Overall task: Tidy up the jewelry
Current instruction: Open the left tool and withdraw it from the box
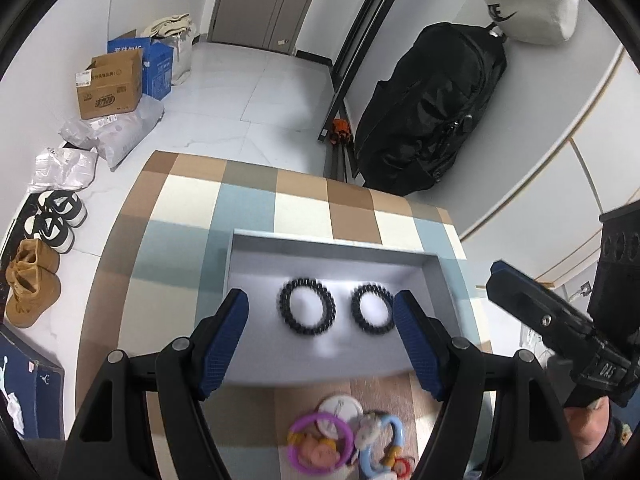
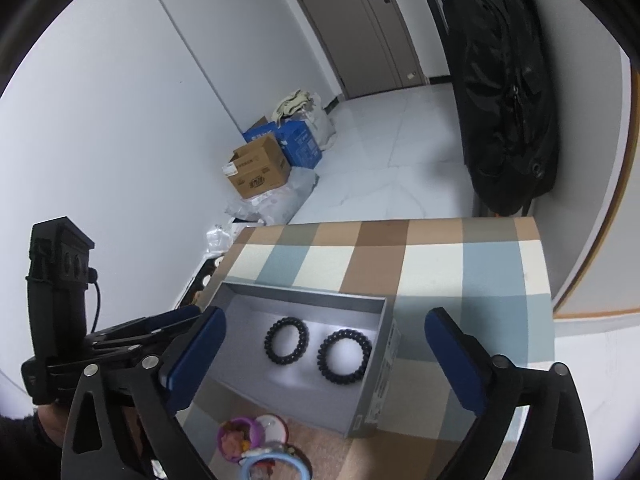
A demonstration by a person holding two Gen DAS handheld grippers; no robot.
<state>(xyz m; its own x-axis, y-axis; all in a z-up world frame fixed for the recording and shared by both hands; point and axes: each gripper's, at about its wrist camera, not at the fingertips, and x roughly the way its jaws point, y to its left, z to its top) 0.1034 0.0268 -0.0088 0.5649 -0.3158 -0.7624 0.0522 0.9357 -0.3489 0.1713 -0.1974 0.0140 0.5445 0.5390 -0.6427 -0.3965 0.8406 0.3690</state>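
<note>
White floor tiles and pale walls surround a bench [image 1: 248, 208] covered in a checked cloth of blue, tan and cream.

Nearest the cameras, at the bench's front edge, lies a small heap of bangles [image 1: 352, 440]: a purple ring, a light blue one and a white disc among them. They look like hard plastic, light and stiff, and probably slick, so a pinch across one side of a rim should serve better than squeezing the whole ring.

Above them the left hand-held gripper [image 1: 320, 340] hangs with its jaws part open and nothing between them. The right hand-held gripper [image 2: 324, 364] stands with its jaws spread wide, also empty. Both point down toward a grey tray [image 2: 384, 364] just behind the heap.

Inside the tray two black spiral bands [image 2: 286, 340] [image 2: 344, 356] lie flat, side by side and slightly apart, neither touching a wall. Coiled like phone cord, they are likely soft, springy and very light; they would give under the pads, so gripping across the coil on one side seems safest.

Beyond the bench, boxes and a black bag line the walls.
</note>
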